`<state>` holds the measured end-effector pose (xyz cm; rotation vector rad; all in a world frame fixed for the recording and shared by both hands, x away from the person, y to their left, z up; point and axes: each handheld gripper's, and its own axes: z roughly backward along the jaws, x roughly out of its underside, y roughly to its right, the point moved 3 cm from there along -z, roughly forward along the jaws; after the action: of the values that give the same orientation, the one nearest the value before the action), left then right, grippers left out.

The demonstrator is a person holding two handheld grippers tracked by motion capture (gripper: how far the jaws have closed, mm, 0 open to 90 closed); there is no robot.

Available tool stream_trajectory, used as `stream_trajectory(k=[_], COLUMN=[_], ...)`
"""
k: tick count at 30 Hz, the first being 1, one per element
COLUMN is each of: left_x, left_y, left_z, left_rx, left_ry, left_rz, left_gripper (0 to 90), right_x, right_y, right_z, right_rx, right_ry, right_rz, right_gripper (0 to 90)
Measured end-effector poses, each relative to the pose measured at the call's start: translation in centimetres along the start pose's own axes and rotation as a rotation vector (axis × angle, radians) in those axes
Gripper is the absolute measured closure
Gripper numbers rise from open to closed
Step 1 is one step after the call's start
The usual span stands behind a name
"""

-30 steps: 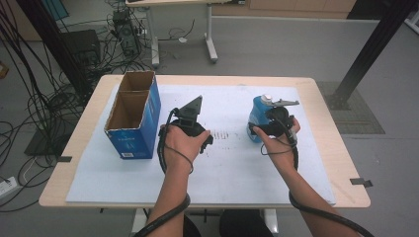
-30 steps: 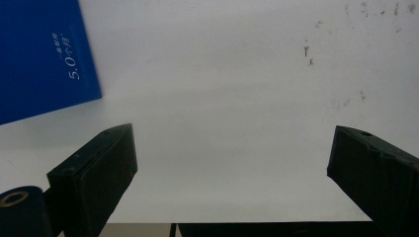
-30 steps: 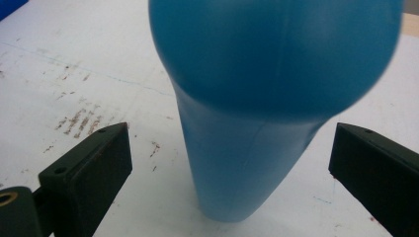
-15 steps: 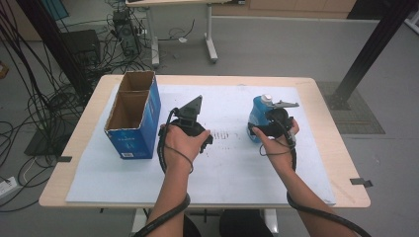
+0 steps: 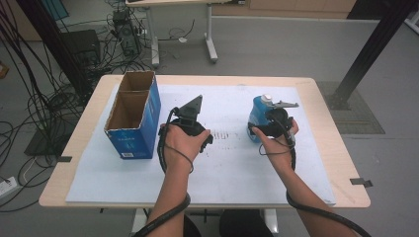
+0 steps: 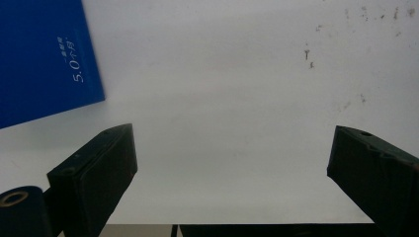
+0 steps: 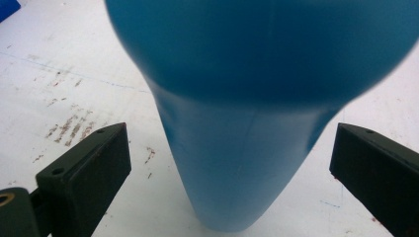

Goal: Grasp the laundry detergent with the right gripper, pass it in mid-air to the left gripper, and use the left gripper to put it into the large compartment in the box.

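A: What is seen largest on the counter?

B: A white sheet is spread over most of the wooden top. On its left part a blue cardboard box is stood upright, open at the top and divided into two compartments; a blue wall of it, printed with white characters, is caught at the upper left of the left gripper view.

A: And the blue bottle?

B: The blue bottle is stood upright on the right half of the sheet, well apart from the box. A pale cap is seen on its top in the high view. In the right gripper view its body is placed between the two jaws, with a clear gap on each side, so it is not touched.

A: How is each tool held?

B: The right tool is held wide apart around the bottle, just beside it. The left tool is also spread apart, with bare sheet between its jaws, and is held near the box's right side.
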<state>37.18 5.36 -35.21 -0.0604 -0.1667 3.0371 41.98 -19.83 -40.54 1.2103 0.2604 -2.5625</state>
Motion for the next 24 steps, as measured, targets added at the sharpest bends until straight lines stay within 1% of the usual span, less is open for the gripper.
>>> stream_trajectory(k=[10, 14, 24], left_x=[-0.1, -0.08, -0.07], left_y=[-0.01, 0.0, 0.01], left_z=[-0.04, -0.03, 0.05], left_rx=[-0.001, -0.002, -0.004], left_ry=[-0.002, -0.001, -0.002], left_rz=[0.0, -0.001, -0.003], left_gripper=[5.3, 5.3, 5.3], right_x=[0.08, 0.08, -0.08], right_y=[-0.09, -0.29, -0.37], right_z=[-0.26, -0.34, -0.26], right_rx=[-0.008, -0.009, -0.014], right_ry=[0.004, 0.008, 0.018], right_rz=[-0.005, 0.004, -0.001], right_gripper=[2.1, 2.1, 1.9])
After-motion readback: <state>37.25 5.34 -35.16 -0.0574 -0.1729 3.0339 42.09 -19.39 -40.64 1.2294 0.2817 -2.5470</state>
